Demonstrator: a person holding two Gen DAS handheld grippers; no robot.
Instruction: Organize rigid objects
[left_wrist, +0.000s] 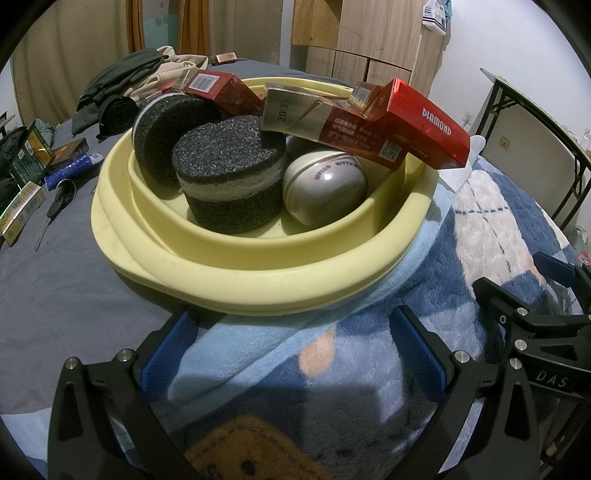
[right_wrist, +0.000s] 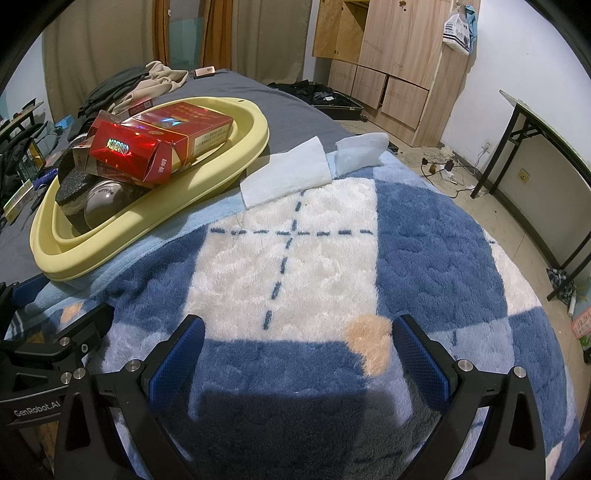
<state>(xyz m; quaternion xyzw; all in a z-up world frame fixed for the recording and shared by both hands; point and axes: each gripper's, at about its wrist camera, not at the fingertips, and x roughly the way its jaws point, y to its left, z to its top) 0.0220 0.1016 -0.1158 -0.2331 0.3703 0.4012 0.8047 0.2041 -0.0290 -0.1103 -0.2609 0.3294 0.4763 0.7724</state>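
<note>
A yellow basin (left_wrist: 258, 273) sits on the bed, partly on a fluffy blue and white blanket (right_wrist: 332, 258). It holds two dark round sponges (left_wrist: 229, 173), a silver Hello Kitty tin (left_wrist: 325, 188) and several red cigarette boxes, among them a Diamond box (left_wrist: 424, 125). The basin also shows in the right wrist view (right_wrist: 147, 221). My left gripper (left_wrist: 291, 343) is open and empty just in front of the basin's near rim. My right gripper (right_wrist: 299, 350) is open and empty over the blanket, to the right of the basin.
Loose boxes (left_wrist: 26, 206), a key (left_wrist: 55, 206) and a blue tube (left_wrist: 70, 170) lie on the grey sheet left of the basin. Clothes (left_wrist: 140, 74) are piled at the back. Two folded white cloths (right_wrist: 291, 173) lie on the blanket. A folding table (right_wrist: 546, 155) stands at the right.
</note>
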